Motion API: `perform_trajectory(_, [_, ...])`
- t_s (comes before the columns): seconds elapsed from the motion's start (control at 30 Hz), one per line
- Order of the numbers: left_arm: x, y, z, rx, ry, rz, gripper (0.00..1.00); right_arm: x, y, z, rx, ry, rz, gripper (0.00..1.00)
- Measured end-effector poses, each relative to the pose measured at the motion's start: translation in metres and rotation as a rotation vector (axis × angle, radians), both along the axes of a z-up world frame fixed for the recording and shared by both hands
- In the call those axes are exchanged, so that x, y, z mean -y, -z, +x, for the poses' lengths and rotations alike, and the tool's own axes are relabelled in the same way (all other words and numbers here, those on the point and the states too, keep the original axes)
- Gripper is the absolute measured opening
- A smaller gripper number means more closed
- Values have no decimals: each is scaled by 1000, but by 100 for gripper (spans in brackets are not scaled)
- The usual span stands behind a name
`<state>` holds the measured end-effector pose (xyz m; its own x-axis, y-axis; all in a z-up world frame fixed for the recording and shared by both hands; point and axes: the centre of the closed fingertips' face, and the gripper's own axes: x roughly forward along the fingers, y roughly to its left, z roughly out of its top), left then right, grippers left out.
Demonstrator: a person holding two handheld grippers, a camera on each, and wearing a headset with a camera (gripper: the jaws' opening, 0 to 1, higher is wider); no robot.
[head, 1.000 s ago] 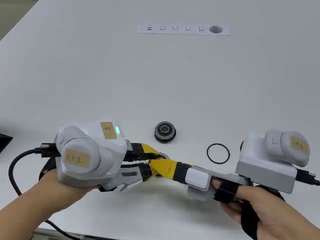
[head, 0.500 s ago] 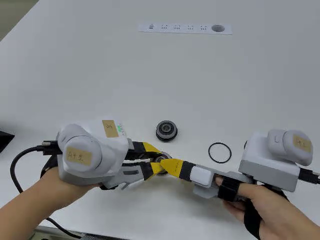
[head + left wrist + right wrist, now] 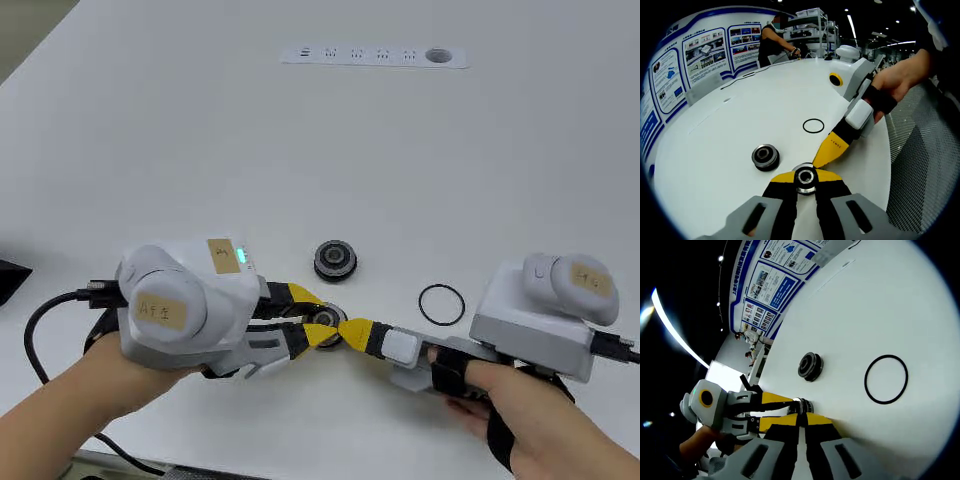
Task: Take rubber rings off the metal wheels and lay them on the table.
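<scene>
Right tool (image 3: 347, 329) drew back | tips at wheel (image 3: 325, 322) | left tool (image 3: 319, 320) clamps it

Handwritten tan paper stickers (image 3: 160, 312) mark the white housings of the left gripper (image 3: 322, 320) and right gripper (image 3: 338, 328). One seems to begin "A9"; the rest is unclear. Print on the blue-and-white wall posters (image 3: 700, 50) is too small to read.

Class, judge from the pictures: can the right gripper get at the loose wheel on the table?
Likely yes, once freed: bare table lies between the right gripper and the loose wheel. For now its tips are at the held wheel in the left gripper.
</scene>
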<state>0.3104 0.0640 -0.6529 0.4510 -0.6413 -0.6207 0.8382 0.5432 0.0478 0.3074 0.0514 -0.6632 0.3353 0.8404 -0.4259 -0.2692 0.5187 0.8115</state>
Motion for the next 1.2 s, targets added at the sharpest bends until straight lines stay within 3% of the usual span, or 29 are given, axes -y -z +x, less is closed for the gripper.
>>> perform_trajectory(0.3, [0,0,0,0,1,2,12,0,-1,1,11,-5,-5,3])
perform_trajectory(0.63, [0,0,0,0,0,2,12,1,-2,1,-15,20,0,1])
perform_trajectory(1.2, [0,1,0,-3,13,3,12,-4,-7,0,22,-12,-18,0])
